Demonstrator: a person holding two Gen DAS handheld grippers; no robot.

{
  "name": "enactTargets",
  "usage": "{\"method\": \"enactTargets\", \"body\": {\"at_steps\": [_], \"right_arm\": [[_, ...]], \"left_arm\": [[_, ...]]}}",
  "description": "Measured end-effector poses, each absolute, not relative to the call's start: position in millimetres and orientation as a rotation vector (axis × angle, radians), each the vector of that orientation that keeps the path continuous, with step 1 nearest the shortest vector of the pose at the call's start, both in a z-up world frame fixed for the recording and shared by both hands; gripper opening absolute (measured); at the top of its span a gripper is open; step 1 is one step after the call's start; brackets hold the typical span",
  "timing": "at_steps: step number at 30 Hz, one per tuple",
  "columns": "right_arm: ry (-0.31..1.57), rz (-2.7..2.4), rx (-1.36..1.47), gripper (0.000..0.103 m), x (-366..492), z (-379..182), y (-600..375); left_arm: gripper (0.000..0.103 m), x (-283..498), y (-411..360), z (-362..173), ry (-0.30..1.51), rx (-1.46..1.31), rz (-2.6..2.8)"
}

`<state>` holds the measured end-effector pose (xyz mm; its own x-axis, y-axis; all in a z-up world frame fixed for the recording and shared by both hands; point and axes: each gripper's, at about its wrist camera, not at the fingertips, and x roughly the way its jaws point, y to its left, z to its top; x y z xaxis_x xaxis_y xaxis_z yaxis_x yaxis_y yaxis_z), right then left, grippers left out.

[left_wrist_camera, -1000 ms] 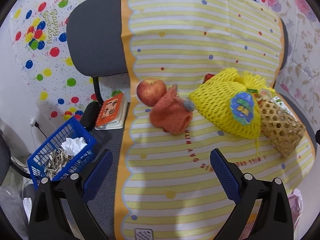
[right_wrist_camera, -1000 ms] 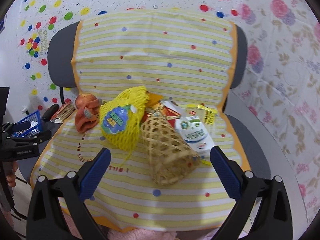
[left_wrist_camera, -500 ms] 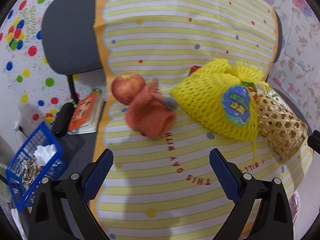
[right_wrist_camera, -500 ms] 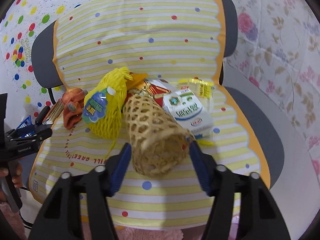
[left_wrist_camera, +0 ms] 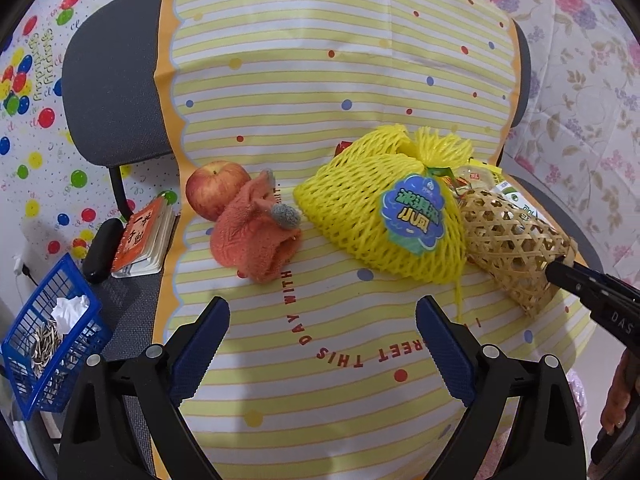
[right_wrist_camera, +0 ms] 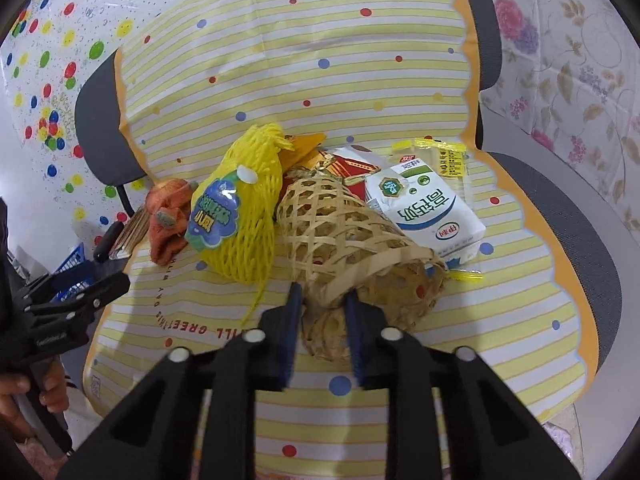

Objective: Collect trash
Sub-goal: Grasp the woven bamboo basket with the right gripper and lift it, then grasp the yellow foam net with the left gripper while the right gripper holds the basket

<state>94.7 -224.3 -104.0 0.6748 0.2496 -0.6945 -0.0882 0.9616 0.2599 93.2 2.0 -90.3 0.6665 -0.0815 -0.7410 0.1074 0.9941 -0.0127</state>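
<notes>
A grey fabric office chair [left_wrist_camera: 108, 92] with a dark stem joining seat and backrest fills the scene; a yellow-and-white striped plastic sheet with coloured dots, an orange scalloped border and red lettering [left_wrist_camera: 328, 92] is draped over its backrest and seat. Behind the chair on the left hangs a white plastic sheet printed with coloured balloons and dots [left_wrist_camera: 36, 80]; on the right hangs a pale sheet with pink and purple flowers and tan leaves [right_wrist_camera: 568, 52]. A strip of plain white wall with a plugged-in white socket [left_wrist_camera: 18, 264] shows at the lower left. The light is even and soft, with faint shadows on the striped cover
</notes>
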Motion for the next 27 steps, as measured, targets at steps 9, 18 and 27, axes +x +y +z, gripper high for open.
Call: {"method": "enactTargets", "body": {"at_steps": [9, 18, 27], "right_arm": [[0.635, 0.111, 0.048, 0.009, 54.9, -36.6, -255.5], [0.564, 0.002, 0.032, 0.009, 33.0, -16.6, -300.8], [0.592, -0.001, 0.072, 0.009, 36.9, -32.0, -316.3]], "left_arm": [[0.090, 93.7, -24.1, -75.5, 0.771, 0.036, -0.191], [0.066, 137.2, -59.2, -103.3, 0.822, 0.033, -0.195], [0.082, 179.8, -45.7, -135.5, 0.913, -0.126, -0.215]]}}
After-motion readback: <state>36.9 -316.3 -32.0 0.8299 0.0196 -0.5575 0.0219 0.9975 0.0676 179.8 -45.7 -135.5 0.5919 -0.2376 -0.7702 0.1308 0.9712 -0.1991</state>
